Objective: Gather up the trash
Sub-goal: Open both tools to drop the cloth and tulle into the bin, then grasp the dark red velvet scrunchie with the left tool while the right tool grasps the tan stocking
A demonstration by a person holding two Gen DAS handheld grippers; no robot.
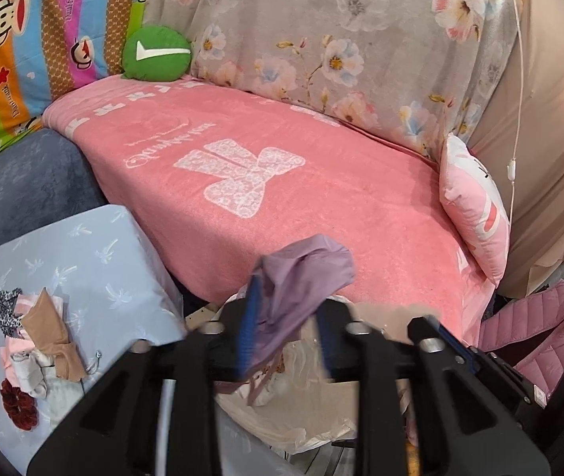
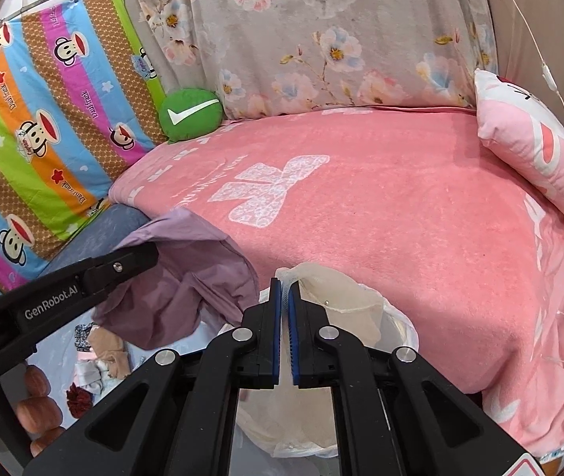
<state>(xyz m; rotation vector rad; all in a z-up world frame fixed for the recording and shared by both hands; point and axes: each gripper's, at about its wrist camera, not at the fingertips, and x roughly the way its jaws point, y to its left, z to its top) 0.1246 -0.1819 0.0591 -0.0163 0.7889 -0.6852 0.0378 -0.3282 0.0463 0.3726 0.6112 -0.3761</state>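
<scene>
My left gripper holds a crumpled purple cloth between its blue pads, above a white-lined trash bin. The jaws stand partly apart with the cloth draped over the left pad. In the right wrist view the same purple cloth hangs from the left gripper's black finger. My right gripper is shut on the edge of a cream mesh bag at the bin's rim.
A sofa with a pink blanket lies ahead, with a green round cushion and a pink pillow. A light blue covered stool at the left carries small clothing scraps. A pink padded jacket lies at the right.
</scene>
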